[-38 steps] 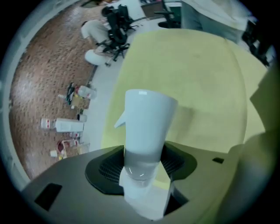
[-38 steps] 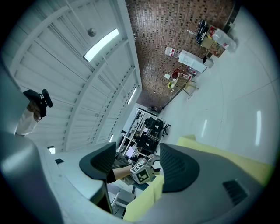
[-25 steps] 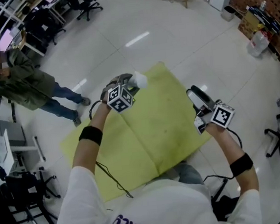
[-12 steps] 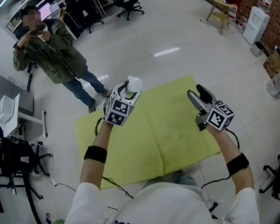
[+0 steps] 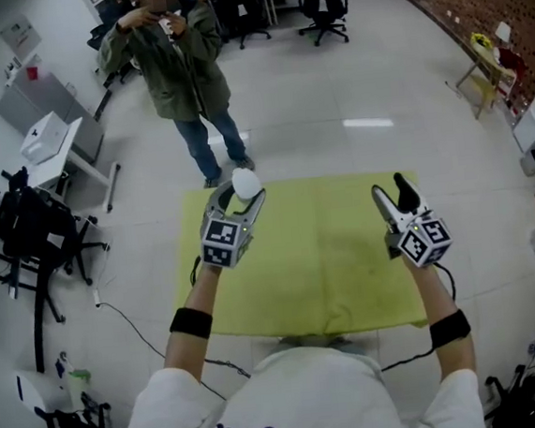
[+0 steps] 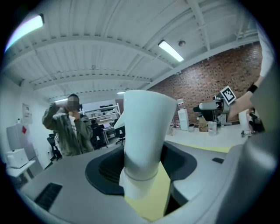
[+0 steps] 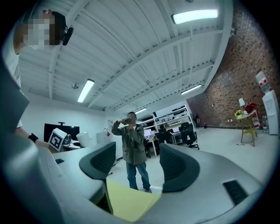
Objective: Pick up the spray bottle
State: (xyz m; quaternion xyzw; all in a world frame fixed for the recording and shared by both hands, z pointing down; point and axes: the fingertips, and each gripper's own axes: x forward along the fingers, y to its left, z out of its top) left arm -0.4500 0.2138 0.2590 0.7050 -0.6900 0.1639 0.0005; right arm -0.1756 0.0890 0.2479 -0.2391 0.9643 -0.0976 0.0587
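Pinching the white spray bottle [image 6: 146,127], the left gripper [image 6: 142,168] has its jaws pressed onto the bottle's sides, and most of the bottle stands out past them. It is held in the air above the far left part of the yellow sheet [image 5: 328,259], clear of it, so the pick-up looks essentially done.

The main risk, as I judge it, is slippage. The plastic looks smooth and rounded and the pads catch only a short stretch of it, so a quick swing or roll of the hand could let the bottle twist or slide out and drop onto the sheet. Which part of the bottle is gripped I cannot tell.

The right gripper [image 7: 133,164] has its jaws spread with nothing between them. It hangs over the far right part of the sheet, well apart from the bottle, so a knock would come only if the two hands were brought together carelessly.

Beyond the sheet's far edge stands a person in a green jacket [image 5: 176,48]. A wide forward sweep, or a dropped bottle bouncing that way, could reach them.
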